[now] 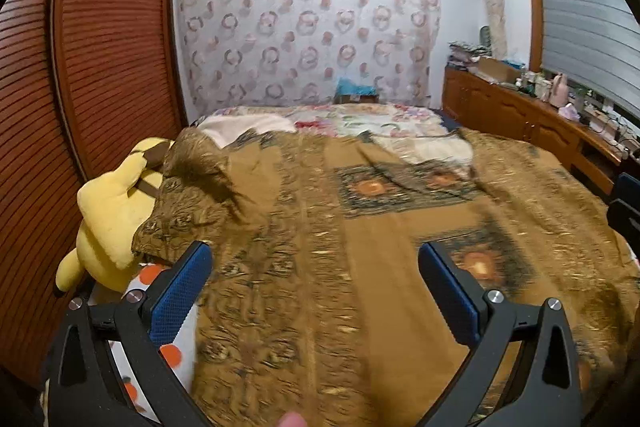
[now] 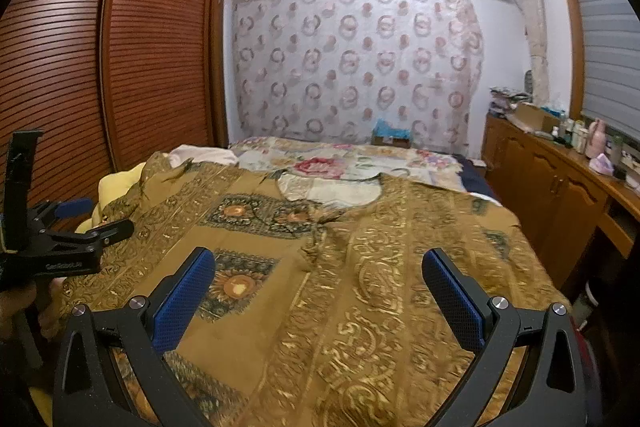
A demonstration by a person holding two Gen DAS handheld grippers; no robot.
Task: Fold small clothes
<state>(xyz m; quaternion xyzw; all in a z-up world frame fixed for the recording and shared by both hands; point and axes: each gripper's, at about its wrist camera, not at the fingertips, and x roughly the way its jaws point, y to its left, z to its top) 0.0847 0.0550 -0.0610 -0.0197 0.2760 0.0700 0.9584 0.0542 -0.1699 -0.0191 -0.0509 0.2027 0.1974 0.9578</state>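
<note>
**Both grippers poised over a spread garment, nothing gripped**

A gold-brown patterned garment point(image 2: 320, 267) lies spread flat on the bed point(image 2: 360, 159), filling the lower and middle part of both wrist views. Its round neckline point(image 2: 332, 193) sits toward the upper centre of the right wrist view, so the long axis seems to run from the bottom of the frame up toward the hanging floral cloth point(image 2: 352, 67).

The right gripper point(image 2: 318, 291) hovers over the cloth with its blue fingers point(image 2: 184, 301) wide apart, holding nothing. The left gripper point(image 1: 316, 287) is likewise spread and empty; in the right wrist view it shows at the left edge of the frame, over the garment's left border. A yellow plush toy point(image 1: 108, 219) lies at the left of the left wrist view, touching the garment's rumpled left sleeve point(image 1: 192, 187).

The cloth lies directly ahead of and below both pairs of fingers. Each gripper appears nearest its own side of the hem, so a fold likely starts with both pinching the near edge. The left view is blurred.
</note>
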